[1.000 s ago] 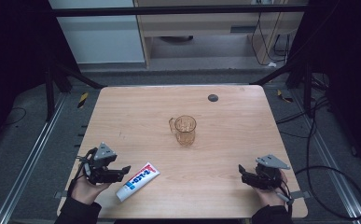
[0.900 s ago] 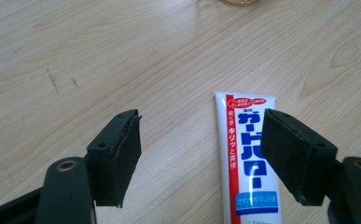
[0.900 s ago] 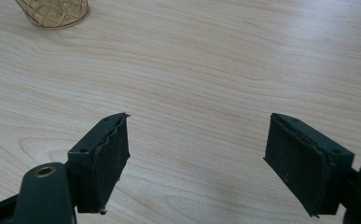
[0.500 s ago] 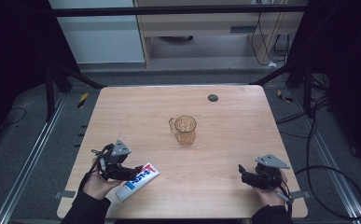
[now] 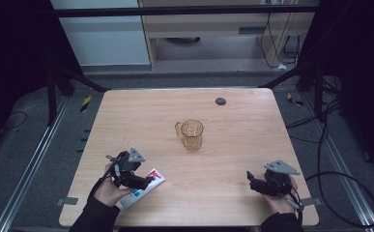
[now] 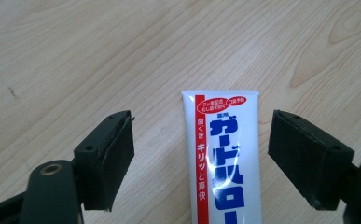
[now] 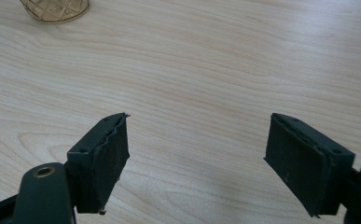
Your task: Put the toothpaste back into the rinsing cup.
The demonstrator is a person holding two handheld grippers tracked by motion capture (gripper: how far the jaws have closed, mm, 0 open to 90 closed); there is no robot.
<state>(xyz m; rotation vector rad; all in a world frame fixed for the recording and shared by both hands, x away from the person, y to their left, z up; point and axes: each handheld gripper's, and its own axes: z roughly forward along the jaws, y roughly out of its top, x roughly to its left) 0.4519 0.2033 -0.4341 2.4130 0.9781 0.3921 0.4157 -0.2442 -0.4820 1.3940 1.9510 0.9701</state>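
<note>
Toothpaste tube [image 5: 141, 187] flat near table's [image 5: 233, 145] front left edge, under left gripper [image 5: 143, 181]; amber mug [image 5: 192, 134] mid-table. Left gripper view: jaws wide, straddling tube's crimped end, probably lined up for grasping. Right gripper view: right gripper [image 7: 197, 158] wide open above bare wood, holding nothing.

White tube [image 6: 225, 158] with red stripe and blue lettering, amber glass mug [image 5: 192, 134], pale woodgrain table [image 5: 242, 125]
</note>
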